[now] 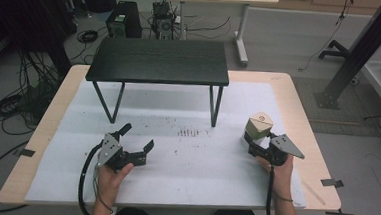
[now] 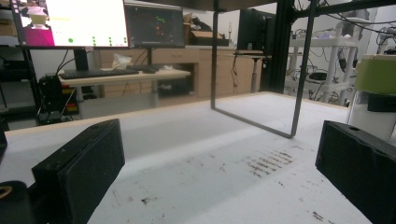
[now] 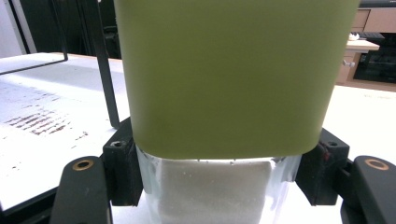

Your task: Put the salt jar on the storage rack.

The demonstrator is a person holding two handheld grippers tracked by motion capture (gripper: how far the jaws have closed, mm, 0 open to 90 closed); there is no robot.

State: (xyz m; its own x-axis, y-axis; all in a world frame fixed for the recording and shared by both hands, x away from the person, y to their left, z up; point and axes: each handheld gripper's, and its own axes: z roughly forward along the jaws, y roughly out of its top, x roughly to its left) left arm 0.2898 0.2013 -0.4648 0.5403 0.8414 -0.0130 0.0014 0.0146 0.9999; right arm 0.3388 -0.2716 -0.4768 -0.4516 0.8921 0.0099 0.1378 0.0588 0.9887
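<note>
R gripper (image 1: 254, 143) jaws clamped on clear base of green-lidded container (image 3: 229, 74); L gripper (image 1: 137, 138) jaws wide open, empty, above white mat (image 1: 195, 163).

Dim, even overhead light; soft shadows; high view dark; gripper views slightly blurred.

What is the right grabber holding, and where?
The right gripper holds the green-lidded jar by its clear lower body, just under the lid. The left gripper holds nothing.

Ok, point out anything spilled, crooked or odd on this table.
Nothing spilled or tipped. The green-lidded jar stands upright in the right gripper. The one oddity is a patch of dark scuff marks on the white table cover, near the black shelf.
</note>
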